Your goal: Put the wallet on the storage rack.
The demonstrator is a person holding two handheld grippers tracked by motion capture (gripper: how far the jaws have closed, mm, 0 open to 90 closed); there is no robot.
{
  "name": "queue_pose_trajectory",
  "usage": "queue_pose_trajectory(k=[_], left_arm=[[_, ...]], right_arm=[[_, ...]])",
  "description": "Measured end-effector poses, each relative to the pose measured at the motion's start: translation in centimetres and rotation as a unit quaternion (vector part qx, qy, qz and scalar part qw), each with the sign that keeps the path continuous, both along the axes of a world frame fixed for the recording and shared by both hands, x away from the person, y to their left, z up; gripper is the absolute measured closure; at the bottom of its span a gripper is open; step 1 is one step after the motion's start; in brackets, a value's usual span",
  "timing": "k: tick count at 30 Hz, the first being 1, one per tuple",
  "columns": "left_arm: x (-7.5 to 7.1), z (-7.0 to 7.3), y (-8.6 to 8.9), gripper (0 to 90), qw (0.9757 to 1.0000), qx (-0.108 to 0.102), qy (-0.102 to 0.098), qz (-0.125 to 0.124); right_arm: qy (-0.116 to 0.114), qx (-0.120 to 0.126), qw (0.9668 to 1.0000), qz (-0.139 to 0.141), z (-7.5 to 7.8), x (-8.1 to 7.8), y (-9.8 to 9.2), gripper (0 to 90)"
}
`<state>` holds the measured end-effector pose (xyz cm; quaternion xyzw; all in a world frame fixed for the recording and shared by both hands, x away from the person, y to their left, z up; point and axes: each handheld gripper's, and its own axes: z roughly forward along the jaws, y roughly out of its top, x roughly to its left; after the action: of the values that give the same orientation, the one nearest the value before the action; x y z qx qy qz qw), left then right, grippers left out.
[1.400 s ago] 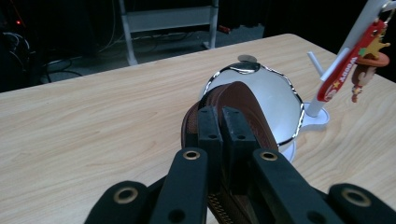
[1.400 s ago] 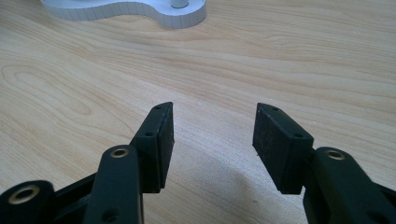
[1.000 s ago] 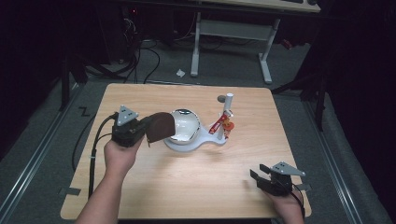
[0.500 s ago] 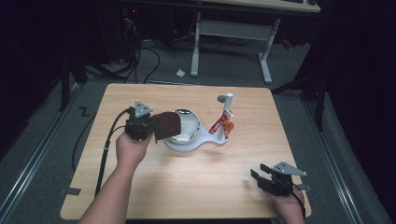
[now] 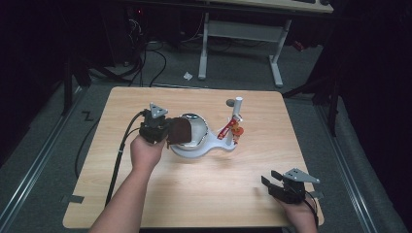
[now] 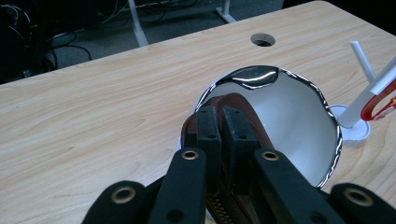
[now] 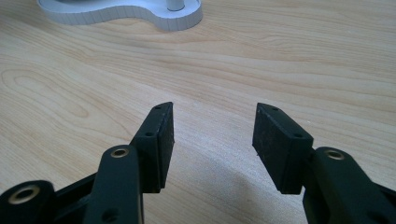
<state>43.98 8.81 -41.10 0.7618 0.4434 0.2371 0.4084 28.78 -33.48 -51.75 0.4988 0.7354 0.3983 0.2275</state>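
A: What's the left gripper (image 5: pixel 167 132) got?

B: Jaws pinched nearly together on a brown pouch (image 5: pixel 180 131), dark, leathery-looking, rounded edge, zipper teeth along the bottom in the left gripper view (image 6: pixel 219 205). It hangs over the near-left rim of the bowl (image 5: pixel 197 131).

A: Bowl material?

B: Polished metal, hemispherical, mirror finish inside, bright glare on the far wall (image 6: pixel 299 121). It sits on a white plastic base (image 5: pixel 214 145), flat, rounded outline, ribbed edge in the right gripper view (image 7: pixel 140 16).

A: Anything else on that base?

B: White post (image 5: pixel 237 111) upright at the right of the bowl, with a red-and-white thing (image 5: pixel 229 130) leaning on it. Too small to identify; cut off at the frame edge in the left gripper view.

A: Right gripper (image 5: pixel 274 186)?

B: Well away from the bowl, near-right corner of the table (image 5: pixel 145 199). Jaws wide apart, nothing between them, flat black pads (image 7: pixel 161 135) with a matte grainy face.

A: Table?

B: Light wood-grain laminate, rounded corners, cable hole (image 6: pixel 262 39) beyond the bowl.

A: Hidden bits?

B: Most of the pouch is behind the left jaws. Bowl's near rim is covered by the pouch from above. The room around the table is too dark to read.
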Motion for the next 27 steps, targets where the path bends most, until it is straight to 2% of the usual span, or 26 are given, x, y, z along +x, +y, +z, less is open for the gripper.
queue_pose_trajectory(k=[6, 8, 19, 27], left_arm=[[0.4, -0.4, -0.8, 86.3, 1.0, 0.001, 0.0, 0.004], [0.4, -0.4, -1.0, 86.2, 1.0, 0.007, -0.001, 0.004], [0.5, -0.4, -1.3, 85.9, 0.9997, 0.012, 0.001, 0.02], [1.2, -0.6, -2.3, 85.7, 0.9995, 0.021, -0.002, 0.024]], right_arm=[[-0.001, -0.001, 1.0, 0.001, 0.0, 0.0, 0.1, 48.5], [0.0, 0.001, 1.0, 0.001, -0.1, 0.1, 0.0, 48.5], [-0.001, 0.007, 1.0, 0.002, 0.0, 0.2, 0.0, 48.5], [0.0, 0.008, 1.0, 0.002, 0.0, 0.2, 0.0, 48.5]])
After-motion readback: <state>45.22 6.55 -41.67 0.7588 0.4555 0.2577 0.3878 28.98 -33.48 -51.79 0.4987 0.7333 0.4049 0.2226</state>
